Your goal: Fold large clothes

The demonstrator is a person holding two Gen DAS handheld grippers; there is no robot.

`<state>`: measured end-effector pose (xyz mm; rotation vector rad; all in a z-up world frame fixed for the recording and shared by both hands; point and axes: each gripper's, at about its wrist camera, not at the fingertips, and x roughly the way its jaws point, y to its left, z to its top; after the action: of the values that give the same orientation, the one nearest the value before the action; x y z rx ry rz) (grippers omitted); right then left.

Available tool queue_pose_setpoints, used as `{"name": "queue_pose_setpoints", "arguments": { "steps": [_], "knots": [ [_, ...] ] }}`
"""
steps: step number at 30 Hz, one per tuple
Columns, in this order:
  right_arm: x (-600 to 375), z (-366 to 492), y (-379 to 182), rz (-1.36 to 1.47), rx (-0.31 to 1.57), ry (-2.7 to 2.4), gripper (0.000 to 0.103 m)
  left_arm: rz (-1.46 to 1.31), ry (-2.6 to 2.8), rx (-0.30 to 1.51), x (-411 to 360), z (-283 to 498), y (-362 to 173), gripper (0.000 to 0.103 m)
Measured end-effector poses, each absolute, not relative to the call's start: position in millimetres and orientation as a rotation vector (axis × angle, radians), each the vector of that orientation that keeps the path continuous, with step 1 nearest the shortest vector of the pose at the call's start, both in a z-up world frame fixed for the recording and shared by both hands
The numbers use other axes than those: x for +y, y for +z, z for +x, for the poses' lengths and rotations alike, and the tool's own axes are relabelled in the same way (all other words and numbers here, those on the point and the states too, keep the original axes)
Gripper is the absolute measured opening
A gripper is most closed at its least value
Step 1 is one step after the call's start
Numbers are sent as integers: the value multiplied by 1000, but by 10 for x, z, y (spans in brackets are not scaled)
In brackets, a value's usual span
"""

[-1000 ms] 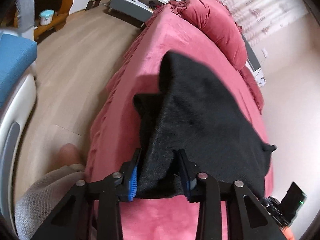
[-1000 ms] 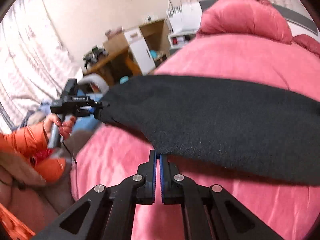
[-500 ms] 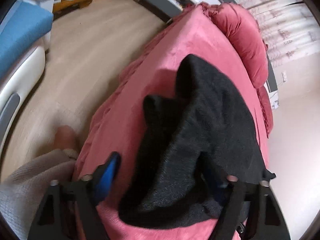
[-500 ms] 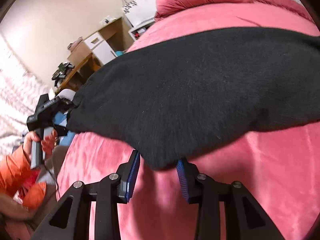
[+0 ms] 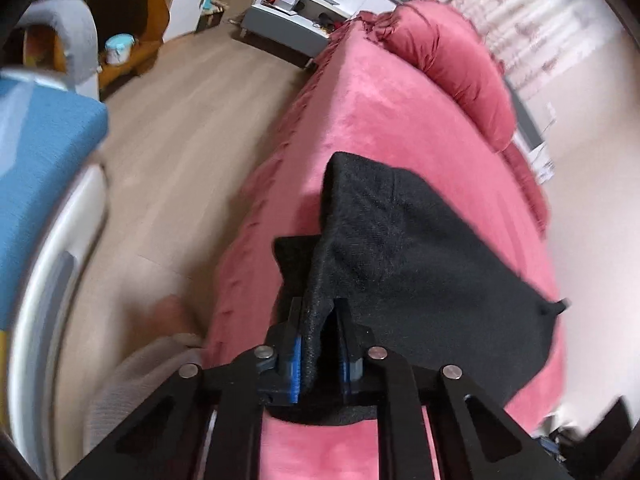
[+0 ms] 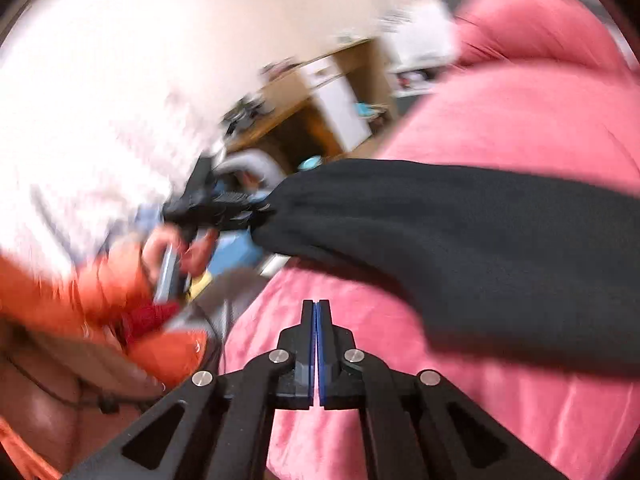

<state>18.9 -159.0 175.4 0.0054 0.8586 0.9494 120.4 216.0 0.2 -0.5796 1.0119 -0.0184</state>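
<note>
A large black garment (image 5: pixel 404 256) lies across a pink-covered bed (image 5: pixel 384 120). My left gripper (image 5: pixel 318 320) is shut on the garment's near edge, and the cloth rises in a fold between its blue pads. In the right wrist view the same garment (image 6: pixel 500 248) stretches across the bed (image 6: pixel 520 128). At its left end the left gripper (image 6: pixel 240 210), held in a hand, pinches it. My right gripper (image 6: pixel 316 312) is shut with its pads together and nothing between them. It sits over bare pink cover, left of and below the garment's edge. That view is blurred.
A pink pillow (image 5: pixel 452 68) lies at the head of the bed. The bed's left edge drops to wooden floor (image 5: pixel 176 128). A blue and white chair (image 5: pixel 44 168) stands at the left. A grey cabinet (image 5: pixel 296 28) stands beyond. The person's orange sleeve (image 6: pixel 100 280) is near the right gripper.
My left gripper opened half a second ago and has shut again on the garment's edge. My right gripper let go of the garment, shut empty and moved off to the left.
</note>
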Motion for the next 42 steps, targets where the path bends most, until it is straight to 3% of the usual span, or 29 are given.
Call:
{"name": "queue_pose_setpoints", "arguments": {
  "steps": [3,5,7,9,14,21,30,38,39,40,42],
  "knots": [
    [-1301,214,1427,-100,925,871,1,-574,8,980,2143,1183,-19,17],
    [-1409,362,1196,23,1015,784,10,-499,71,945,2119,1109,80,20],
    [-1714,432,1113,193,1037,711,25,-445,134,898,2134,1047,181,22],
    [-2078,423,1112,316,1009,633,28,-460,198,828,2167,968,301,24],
    [-3158,326,1045,533,949,384,32,-413,136,761,1731,1084,493,49],
    [-4606,242,1069,622,866,-11,32,-201,-61,879,626,1792,206,51],
    [-6453,615,997,891,671,-297,37,-154,-13,950,578,2121,-138,55],
    [-7096,1218,547,1069,605,-399,36,-117,-35,949,504,2168,-214,57],
    [-7105,1240,519,1086,577,-404,30,-115,-39,952,511,2174,-213,57],
    [-7116,1252,496,1116,548,-398,13,-114,-46,958,517,2175,-208,57],
    [-7153,1226,490,1184,507,-362,9,-110,-74,976,549,2201,-192,57]
  ]
}}
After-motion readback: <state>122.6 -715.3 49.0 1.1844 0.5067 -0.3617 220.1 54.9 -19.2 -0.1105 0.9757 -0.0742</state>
